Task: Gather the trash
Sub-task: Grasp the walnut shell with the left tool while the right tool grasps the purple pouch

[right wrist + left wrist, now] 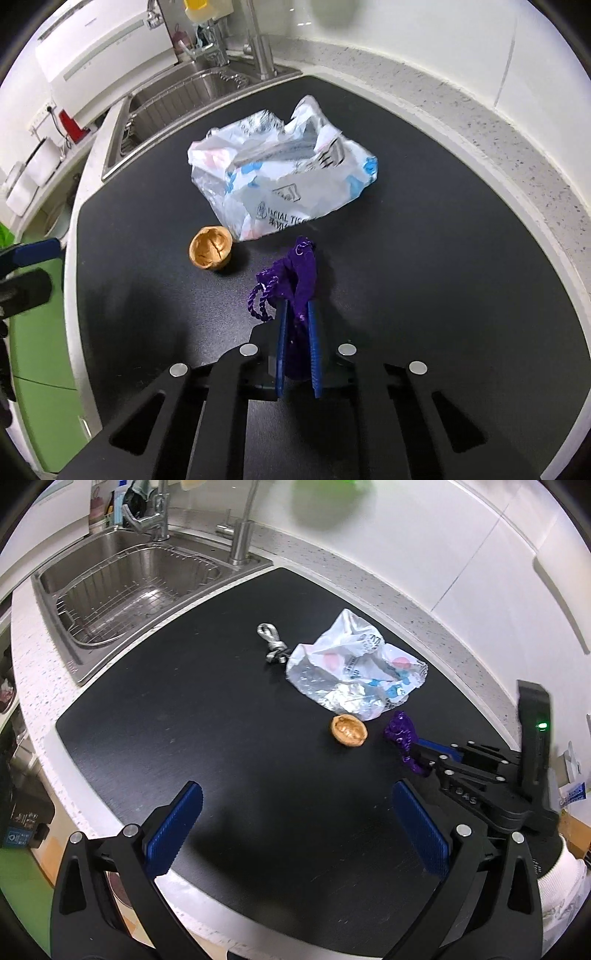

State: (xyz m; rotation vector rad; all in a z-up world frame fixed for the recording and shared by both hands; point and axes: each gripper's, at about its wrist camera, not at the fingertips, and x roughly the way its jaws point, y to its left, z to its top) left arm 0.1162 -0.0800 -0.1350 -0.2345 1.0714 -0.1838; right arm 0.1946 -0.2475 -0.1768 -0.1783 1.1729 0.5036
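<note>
Right gripper closed on a purple drawstring pouch, seen along the fingers.

The pouch is pinched between the blue pads, with its bulk and twisted cord protruding beyond the fingertips onto the black mat. A walnut shell half is seen ahead and left of the tips. A crumpled plastic wrapper lies farther ahead, the steel sink beyond it to the left.

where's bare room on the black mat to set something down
Free: the wide stretch of black mat between the sink and the left hand-held gripper. Crowded: the far right, where plastic bag, walnut shell, grey cord and purple pouch cluster.
</note>
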